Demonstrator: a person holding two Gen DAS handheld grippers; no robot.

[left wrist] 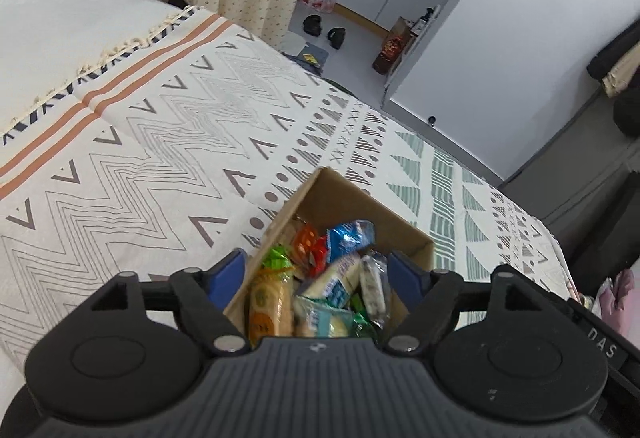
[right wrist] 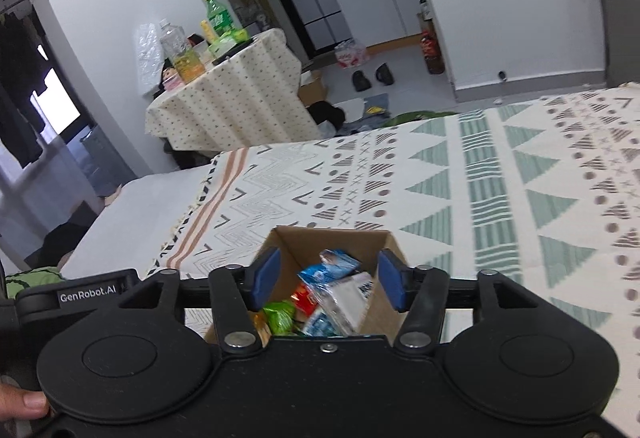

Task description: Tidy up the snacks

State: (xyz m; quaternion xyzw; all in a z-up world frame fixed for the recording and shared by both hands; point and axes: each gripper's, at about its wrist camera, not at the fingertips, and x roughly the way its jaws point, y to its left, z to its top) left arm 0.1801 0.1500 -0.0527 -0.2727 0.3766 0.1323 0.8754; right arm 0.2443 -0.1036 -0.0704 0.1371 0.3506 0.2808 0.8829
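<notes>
Two blue-padded black grippers are being held above one open brown cardboard box (left wrist: 362, 205) that is sitting on a patterned cream bedspread (left wrist: 160, 141), and both are being carried empty: the left gripper (left wrist: 316, 272) is spread wide, nothing between its pads, and the right gripper (right wrist: 329, 278) is likewise parted over the box mouth. Wrapped snacks are being kept loose inside, among them a blue crinkled packet (left wrist: 350, 236), a green twisted wrapper (right wrist: 280, 316) and a long tan biscuit sleeve (left wrist: 269, 304). For a clean pick, one packet near the top should probably be singled out, approached straight down, and pinched across its narrow side so neighbours are not being dragged along.
</notes>
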